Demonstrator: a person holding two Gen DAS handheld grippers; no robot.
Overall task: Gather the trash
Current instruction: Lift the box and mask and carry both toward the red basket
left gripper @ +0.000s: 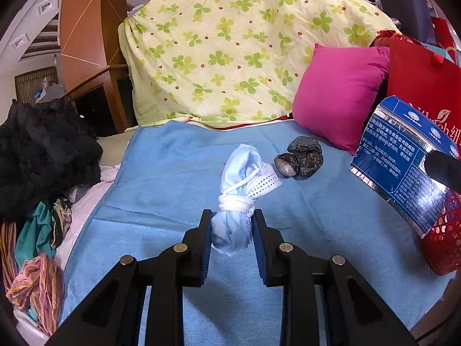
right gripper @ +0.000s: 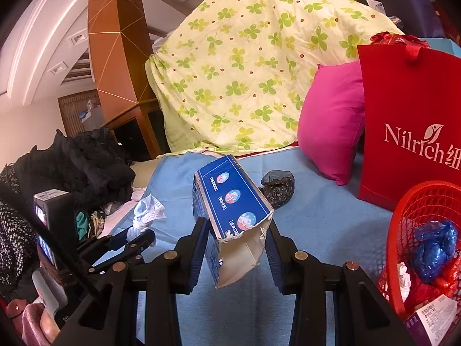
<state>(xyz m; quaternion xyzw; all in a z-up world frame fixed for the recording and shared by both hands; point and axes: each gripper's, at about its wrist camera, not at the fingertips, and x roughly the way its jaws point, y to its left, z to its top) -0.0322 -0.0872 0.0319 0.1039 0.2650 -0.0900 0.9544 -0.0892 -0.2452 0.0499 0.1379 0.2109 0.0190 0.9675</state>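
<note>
Two pieces in my tongs, left tongs (left gripper: 232, 226) clamped on the knotted face mask (left gripper: 245, 184), right tongs (right gripper: 237, 235) on the torn blue carton (right gripper: 230, 201); basket (right gripper: 415, 201) part-filled; black bag wad (left gripper: 301, 157) left on the bed (left gripper: 161, 178).

- red shopping bag (right gripper: 409, 132) — "Nilrich" in white letters with a little leaf logo above the last letters, followed by a Chinese character that's cut off at the frame edge (in the left wrist view only the tail end of the word shows past the box)
- blue box (left gripper: 403, 167) — its side is packed with small white Chinese print, too tiny to read properly
- same blue box (right gripper: 230, 199) in the right wrist view — three round emblems, each with a short unreadable caption
</note>
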